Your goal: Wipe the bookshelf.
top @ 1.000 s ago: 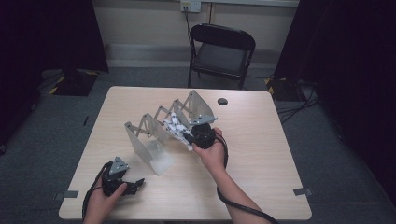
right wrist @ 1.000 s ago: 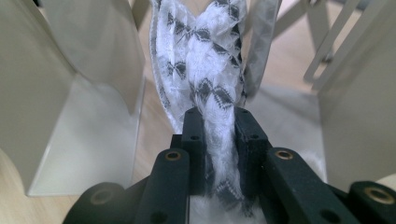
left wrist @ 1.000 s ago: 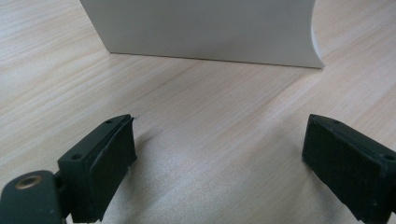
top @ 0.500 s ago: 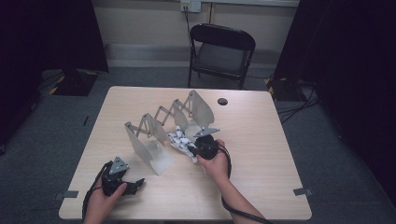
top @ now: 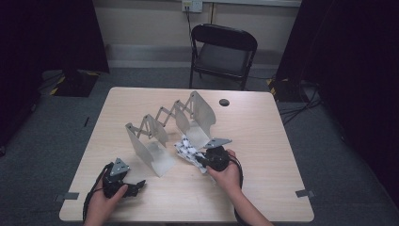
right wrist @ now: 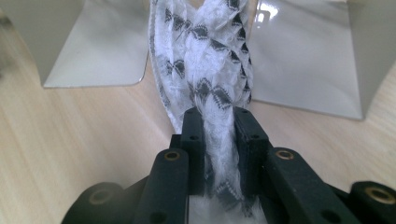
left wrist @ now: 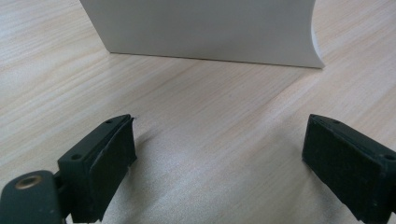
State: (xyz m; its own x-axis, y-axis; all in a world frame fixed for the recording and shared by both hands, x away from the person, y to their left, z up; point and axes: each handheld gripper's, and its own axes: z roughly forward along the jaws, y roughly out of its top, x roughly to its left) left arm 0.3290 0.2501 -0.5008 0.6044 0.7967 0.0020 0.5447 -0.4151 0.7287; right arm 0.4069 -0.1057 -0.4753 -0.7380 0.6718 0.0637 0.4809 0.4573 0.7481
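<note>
Right gripper (right wrist: 218,122) clamped on white cloth with black pattern (right wrist: 205,60), bunched between the pads and lying on table (top: 263,136) at the foot of the metal accordion rack (top: 169,127), between its two end plates. Left gripper (left wrist: 219,154) resting near table's front left corner, jaws wide apart with nothing between, facing the rack's near plate.

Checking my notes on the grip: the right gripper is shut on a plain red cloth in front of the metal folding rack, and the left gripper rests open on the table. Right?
Not quite: the cloth in the right gripper is white with black zigzags, as the right gripper view shows. The rest holds: metal folding rack, left gripper open on the table.
</note>
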